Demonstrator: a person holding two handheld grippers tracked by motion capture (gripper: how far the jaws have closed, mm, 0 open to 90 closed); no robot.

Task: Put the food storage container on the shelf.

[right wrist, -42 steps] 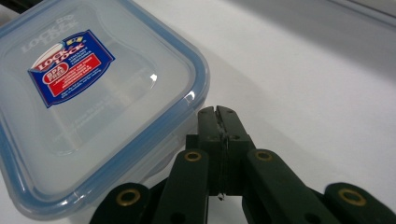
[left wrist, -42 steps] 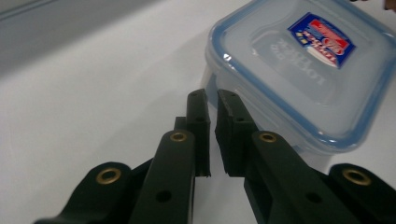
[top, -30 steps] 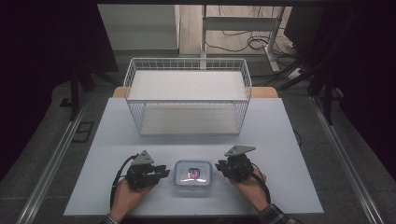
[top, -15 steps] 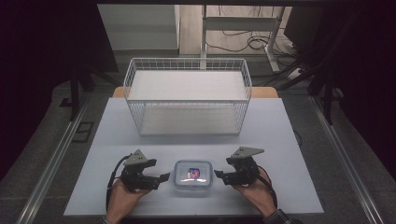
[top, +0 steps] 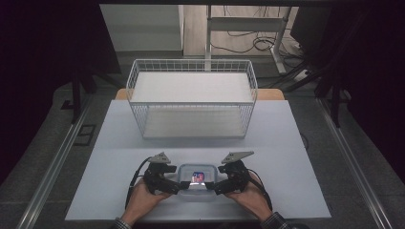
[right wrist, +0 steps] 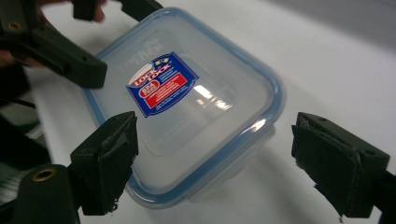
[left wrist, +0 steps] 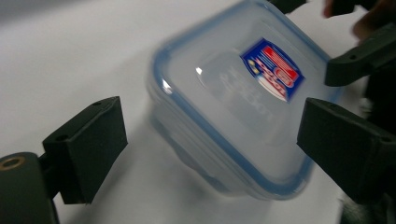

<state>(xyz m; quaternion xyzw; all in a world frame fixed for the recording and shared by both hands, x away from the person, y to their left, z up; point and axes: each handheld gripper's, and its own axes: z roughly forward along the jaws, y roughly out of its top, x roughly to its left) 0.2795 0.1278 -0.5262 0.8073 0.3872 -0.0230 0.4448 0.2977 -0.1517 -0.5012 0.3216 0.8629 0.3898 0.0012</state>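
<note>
The lidded plastic container (top: pixel 196 182) is resting on the white table (top: pixel 286 143) near its front edge, flanked by both grippers. The left gripper (top: pixel 175 186) and right gripper (top: pixel 213 186) have just been opening; their jaws are standing apart, gripping nothing. A wire basket (top: pixel 191 98) is sitting well behind, obstructing nothing.

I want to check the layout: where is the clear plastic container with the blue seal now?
In the high view the container sits on the white table near its front edge, between the left gripper and the right gripper, in front of the wire basket.
</note>
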